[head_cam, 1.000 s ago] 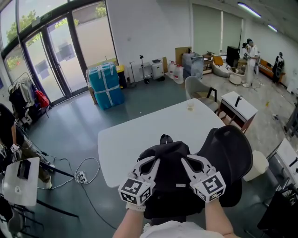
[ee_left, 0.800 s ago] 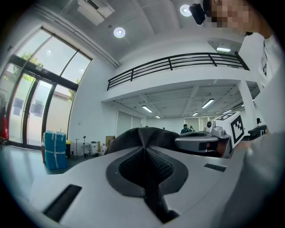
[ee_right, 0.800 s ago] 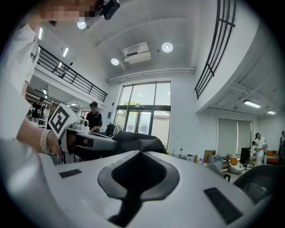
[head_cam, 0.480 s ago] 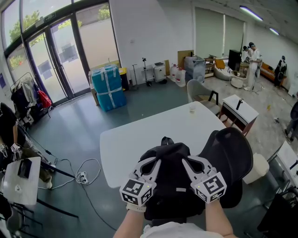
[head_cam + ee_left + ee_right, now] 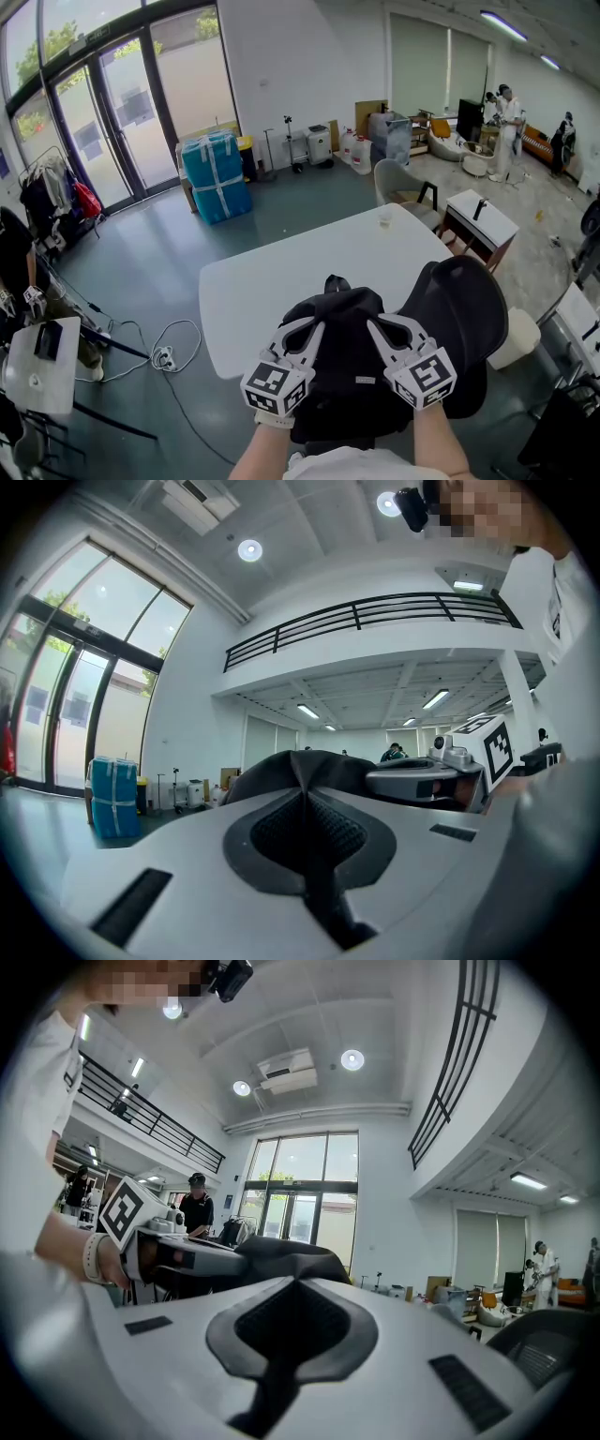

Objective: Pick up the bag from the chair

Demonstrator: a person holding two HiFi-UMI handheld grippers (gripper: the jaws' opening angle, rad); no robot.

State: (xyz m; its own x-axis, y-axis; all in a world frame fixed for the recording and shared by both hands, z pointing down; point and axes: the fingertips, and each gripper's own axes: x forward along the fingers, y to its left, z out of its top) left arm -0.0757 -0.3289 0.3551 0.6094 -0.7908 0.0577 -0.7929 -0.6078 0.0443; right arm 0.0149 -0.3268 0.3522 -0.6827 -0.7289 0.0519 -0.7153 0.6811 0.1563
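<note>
You have the bag (image 5: 342,366) clamped twice.
Your left gripper (image 5: 302,330) and right gripper (image 5: 382,330) each pinch its fabric; chair (image 5: 464,314) at its 3 o'clock.

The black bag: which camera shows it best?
The head view: most of the black bag shows, pinched by the left gripper and right gripper by the chair. Each gripper view shows only a fold of it at the jaw tips.

chair (image 5: 464,309): seat hidden beneath the bag (image 5: 342,375)
forearms (image 5: 261,457): cut off by the bottom edge
distant people (image 5: 507,114): too small to detail
</note>
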